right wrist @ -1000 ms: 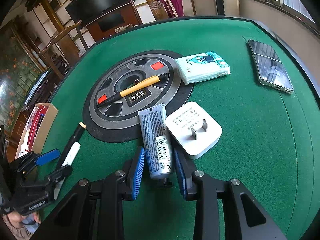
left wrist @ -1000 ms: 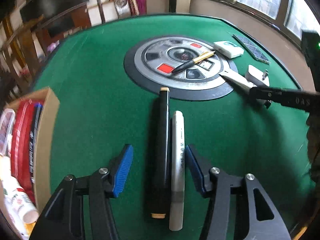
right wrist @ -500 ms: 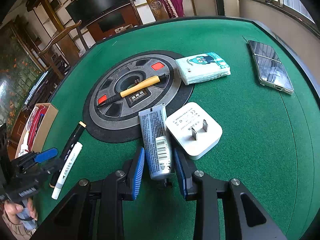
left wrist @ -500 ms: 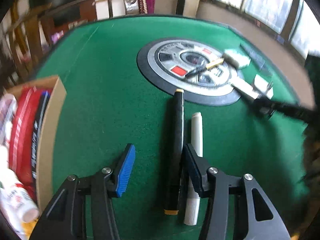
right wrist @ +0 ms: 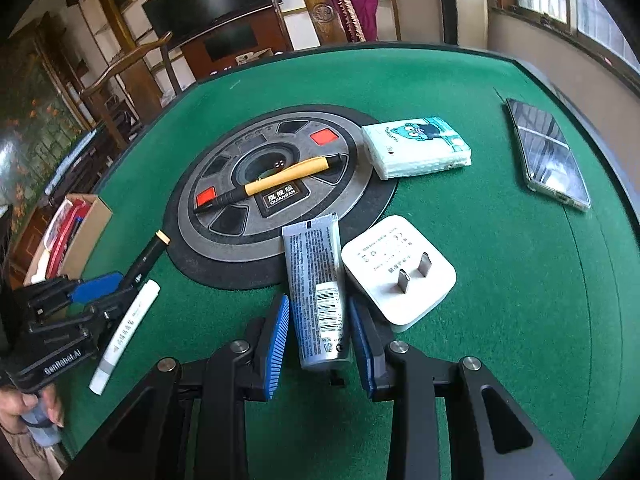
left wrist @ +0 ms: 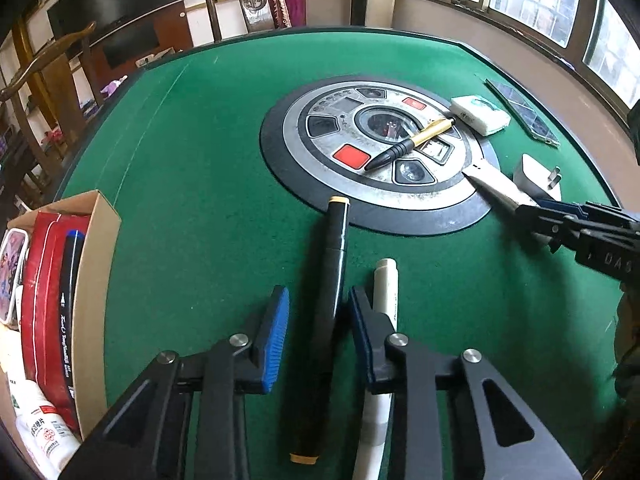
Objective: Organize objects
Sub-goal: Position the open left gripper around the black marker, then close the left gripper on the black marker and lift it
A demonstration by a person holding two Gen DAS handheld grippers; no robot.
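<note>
Left gripper (left wrist: 318, 320): jaws just closing around the black marker (left wrist: 326, 312), small gap left.
Right gripper (right wrist: 318, 332): holding the tube (right wrist: 316, 288).

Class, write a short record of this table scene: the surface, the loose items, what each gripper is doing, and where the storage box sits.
Surface: green felt table with a round disc at its centre
Left gripper: jaws have just been closing around the black marker, with a gap on one side
Right gripper: jaws shut on the tube
Loose items: white marker, pen on the disc, charger, tissue pack, phone
Box: cardboard box at the table's edge, partly filled
</note>
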